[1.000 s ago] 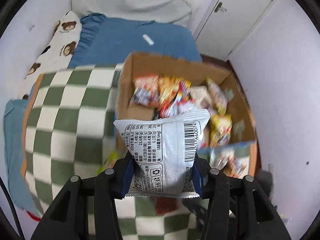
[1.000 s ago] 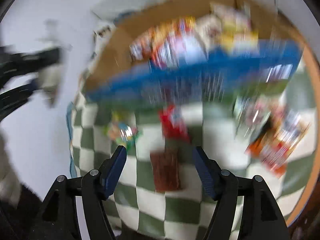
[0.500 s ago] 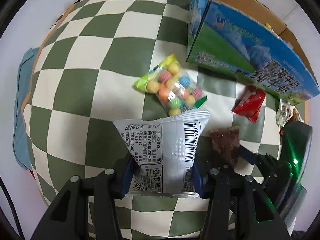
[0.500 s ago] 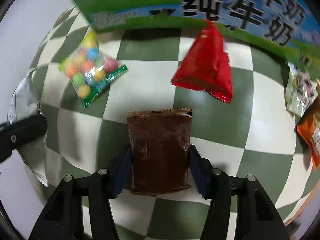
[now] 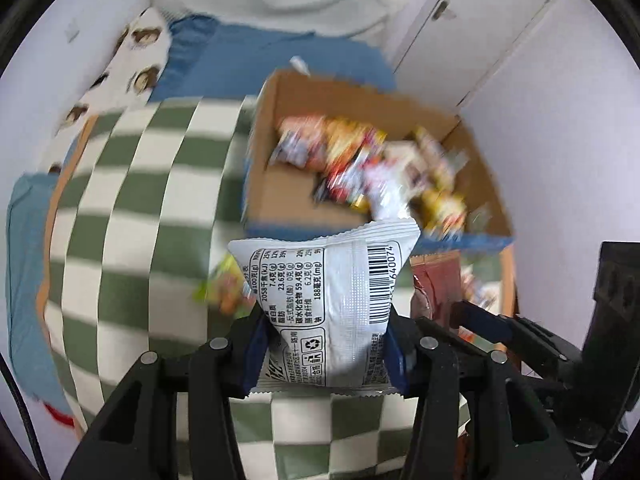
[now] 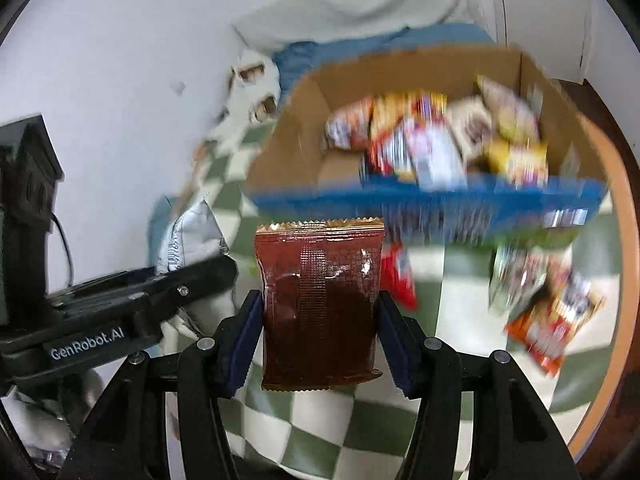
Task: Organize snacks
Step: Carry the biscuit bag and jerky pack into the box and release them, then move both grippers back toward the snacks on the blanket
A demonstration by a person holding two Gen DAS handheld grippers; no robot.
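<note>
Partway through: left gripper [image 5: 325,346] fingers pinching a white packet [image 5: 326,300], right gripper [image 6: 318,334] fingers pinching a brown packet [image 6: 320,304], both near the half-filled cardboard box [image 6: 296,136], several snacks [image 6: 554,320] left loose on the checkered blanket [image 5: 128,208].

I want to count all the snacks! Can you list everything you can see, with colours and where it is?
White snack packet: one, white with black print and barcode, held in the left tool.
Brown snack packet: one, dark brown, held in the right tool.
Cardboard box: one, brown inside, blue front, on the bed, with many blurred colourful packets in it.
Red packet: one, on the blanket in front of the box.
Orange packet: one, on the blanket at right.
Candy-ball bag: one, green-yellow, on the blanket.
Checkered blanket: one, green and white.
Left tool: black, blue pads, gripping.
Right tool: black, blue pads, gripping.
</note>
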